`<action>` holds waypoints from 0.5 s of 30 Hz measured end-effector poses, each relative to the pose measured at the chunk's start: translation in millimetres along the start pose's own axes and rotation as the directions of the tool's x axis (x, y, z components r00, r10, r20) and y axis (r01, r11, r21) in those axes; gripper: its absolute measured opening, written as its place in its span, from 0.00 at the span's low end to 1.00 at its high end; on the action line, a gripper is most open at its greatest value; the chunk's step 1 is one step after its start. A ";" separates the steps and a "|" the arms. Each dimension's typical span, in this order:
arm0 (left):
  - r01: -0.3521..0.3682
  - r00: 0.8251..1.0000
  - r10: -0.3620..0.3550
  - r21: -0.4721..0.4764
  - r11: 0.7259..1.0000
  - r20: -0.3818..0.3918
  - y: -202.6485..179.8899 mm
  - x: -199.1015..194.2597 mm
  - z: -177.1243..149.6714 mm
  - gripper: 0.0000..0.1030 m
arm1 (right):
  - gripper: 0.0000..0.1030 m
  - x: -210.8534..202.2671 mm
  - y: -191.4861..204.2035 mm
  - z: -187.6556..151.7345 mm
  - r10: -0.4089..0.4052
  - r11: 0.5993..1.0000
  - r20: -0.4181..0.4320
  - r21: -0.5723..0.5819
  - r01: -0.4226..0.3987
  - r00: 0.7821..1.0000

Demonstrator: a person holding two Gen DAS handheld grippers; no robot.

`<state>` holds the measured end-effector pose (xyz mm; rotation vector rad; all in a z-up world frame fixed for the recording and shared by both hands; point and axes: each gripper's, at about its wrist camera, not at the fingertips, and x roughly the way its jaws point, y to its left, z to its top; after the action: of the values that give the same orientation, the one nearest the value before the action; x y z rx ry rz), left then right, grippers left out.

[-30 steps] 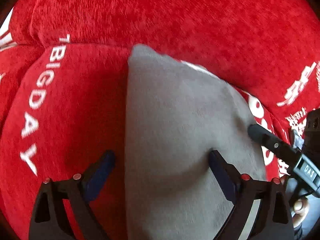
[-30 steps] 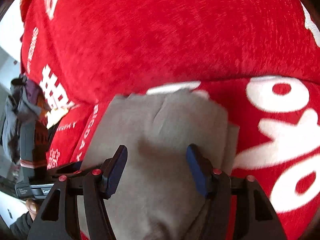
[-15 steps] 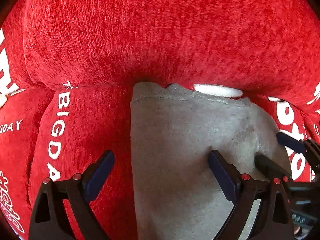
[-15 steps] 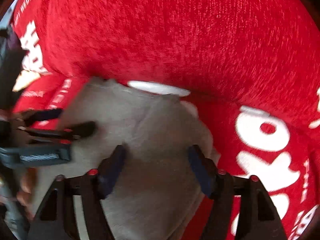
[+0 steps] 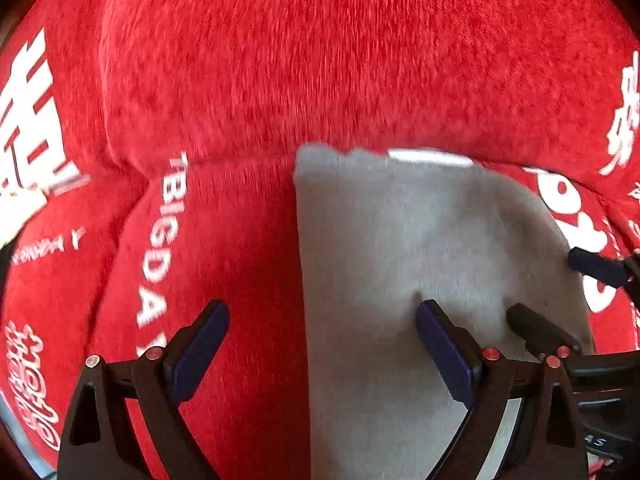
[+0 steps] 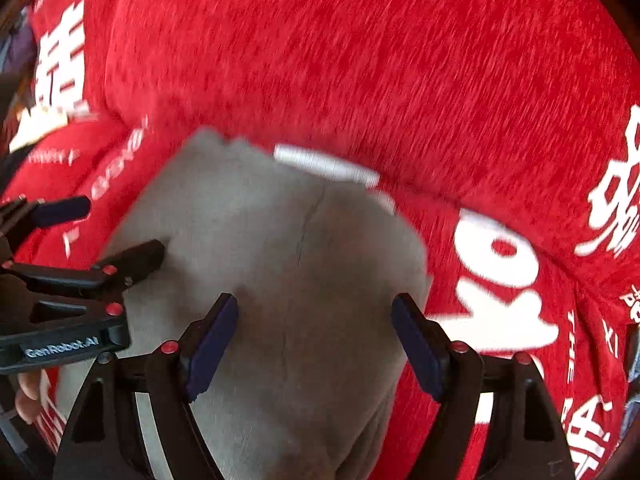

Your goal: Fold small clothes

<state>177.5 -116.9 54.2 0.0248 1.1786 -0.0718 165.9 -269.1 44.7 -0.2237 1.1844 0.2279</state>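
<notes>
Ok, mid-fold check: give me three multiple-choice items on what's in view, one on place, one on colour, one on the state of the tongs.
1. Where does the grey garment lie?
A. on the red sofa seat, far edge by the backrest
B. on a wooden floor
C. hanging from a hook

2. What colour is the lettering on the sofa cover?
A. black
B. white
C. yellow

3. How do the right tongs stand?
A. clamped on the cloth
B. out of view
C. open over the cloth

Answers: 1 A, red plush shows on all sides of it; 2 B, the print reads white on red; 3 C, the pads stand apart, having just been opening, pinching nothing.
</notes>
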 end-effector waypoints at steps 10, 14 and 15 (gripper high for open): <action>0.028 0.997 -0.029 0.021 0.999 0.066 1.8 -40.0 -60.3 0.93 | 0.80 -41.9 -5.2 -94.2 -0.005 0.998 0.026 0.070 0.003 1.000; 0.016 0.997 -0.021 0.062 0.998 0.079 3.0 -58.2 -84.5 0.93 | 0.80 -56.8 -1.8 -113.3 -0.054 0.996 0.024 0.075 0.052 0.998; 0.017 0.995 -0.023 0.067 0.998 0.096 3.3 -64.3 -89.7 0.93 | 0.80 -66.2 0.4 -113.9 -0.061 0.995 0.038 0.082 0.058 0.997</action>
<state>70.6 -105.6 79.2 0.0671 1.0793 -0.1283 41.1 -305.6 65.3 -0.1824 1.1427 0.1318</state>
